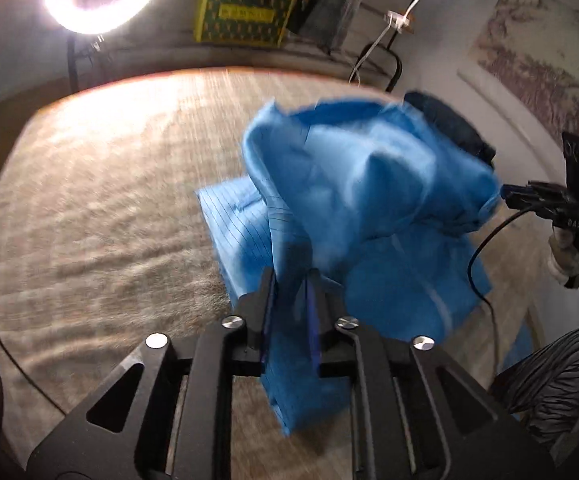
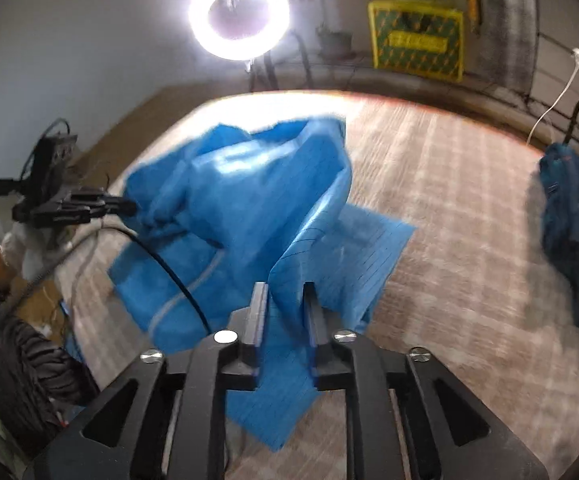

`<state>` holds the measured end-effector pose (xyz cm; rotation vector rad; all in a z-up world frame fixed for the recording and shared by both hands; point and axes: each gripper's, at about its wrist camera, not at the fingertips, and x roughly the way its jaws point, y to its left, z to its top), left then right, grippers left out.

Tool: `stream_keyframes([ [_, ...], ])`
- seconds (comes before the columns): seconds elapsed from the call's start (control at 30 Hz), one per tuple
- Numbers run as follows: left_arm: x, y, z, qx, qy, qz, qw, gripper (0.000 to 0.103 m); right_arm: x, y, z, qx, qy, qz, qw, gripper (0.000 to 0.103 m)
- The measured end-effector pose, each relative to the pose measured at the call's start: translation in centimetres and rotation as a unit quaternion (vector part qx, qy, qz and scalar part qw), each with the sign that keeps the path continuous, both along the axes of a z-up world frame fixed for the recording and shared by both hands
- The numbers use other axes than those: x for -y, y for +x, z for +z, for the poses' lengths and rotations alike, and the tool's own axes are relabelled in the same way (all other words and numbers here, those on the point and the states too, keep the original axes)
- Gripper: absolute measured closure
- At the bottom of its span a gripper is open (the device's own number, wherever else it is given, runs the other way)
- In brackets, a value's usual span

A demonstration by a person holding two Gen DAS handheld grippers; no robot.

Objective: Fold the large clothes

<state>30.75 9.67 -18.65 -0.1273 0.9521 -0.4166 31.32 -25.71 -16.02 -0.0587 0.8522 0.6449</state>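
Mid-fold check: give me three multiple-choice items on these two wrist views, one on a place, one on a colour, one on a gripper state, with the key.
1. Where does the dark blue garment lie?
A. on the bed's right side
B. on the yellow bag
C. in the left gripper

2. Colour of the held garment?
A. grey
B. bright blue
C. white

3. How are the left gripper and right gripper?
A. both open
B. one open
C. both shut on cloth

Key: A, it sits apart at the bed's right edge; B, bright blue in both views; C, fabric runs between each pair of fingers.
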Motion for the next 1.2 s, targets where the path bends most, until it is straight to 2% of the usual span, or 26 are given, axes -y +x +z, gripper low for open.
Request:
stream_keyframes([
  [0.17, -1.3, -5.0, 6.6, 0.051, -0.036, 0.011, 0.998, 0.089, 2.0, -5.2, 5.5, 0.063, 0.024, -0.019, 0.998, 0.083],
  [0.23, -1.0, -6.7, 9.2, 0.067, -0.037, 0.011, 0.997, 0.089, 3.0, -8.2, 8.2, 0.09, 0.035, -0.024, 0.995, 0.083],
  [0.37, -0.7, -10.1, 13.9, 0.088, -0.046, 0.005, 0.995, 0.089, 4.4, -13.1, 12.4, 0.141, 0.034, -0.033, 0.989, 0.075],
  [0.43, -0.8, -12.1, 16.6, 0.096, -0.06, 0.004, 0.9936, 0.083, 4.7, -15.2, 13.9, 0.161, 0.029, -0.034, 0.986, 0.075],
  [0.53, -1.1, -13.5, 19.1, 0.101, -0.069, 0.011, 0.9924, 0.064, 5.0, -17.2, 15.7, 0.18, 0.023, -0.032, 0.983, 0.073],
  [0.6, -1.1, -13.8, 19.7, 0.099, -0.073, 0.017, 0.9923, 0.049, 5.3, -17.5, 16.0, 0.183, 0.03, -0.034, 0.982, 0.062],
  [0.7, -1.5, -12.3, 18.5, 0.093, -0.08, 0.033, 0.9919, 0.036, 5.5, -16.3, 14.9, 0.176, 0.046, -0.043, 0.982, 0.059],
  [0.73, -1.8, -11.2, 17.7, 0.082, -0.088, 0.039, 0.992, 0.036, 5.5, -15.4, 14.2, 0.165, 0.054, -0.042, 0.984, 0.059],
  [0.87, -3.0, -5.3, 12.8, 0.022, -0.114, 0.073, 0.9905, 0.036, 4.8, -10.6, 10.6, 0.118, 0.051, -0.053, 0.99, 0.056],
  [1.0, -3.8, 1.3, 8.1, -0.037, -0.148, 0.08, 0.985, 0.035, 4.2, -3.8, 6.7, 0.037, 0.088, -0.053, 0.994, 0.055],
  [1.2, -3.9, 8.8, 2.2, -0.107, -0.178, 0.073, 0.9755, 0.035, 3.8, 5.4, 0.8, -0.059, 0.148, -0.073, 0.985, 0.053],
])
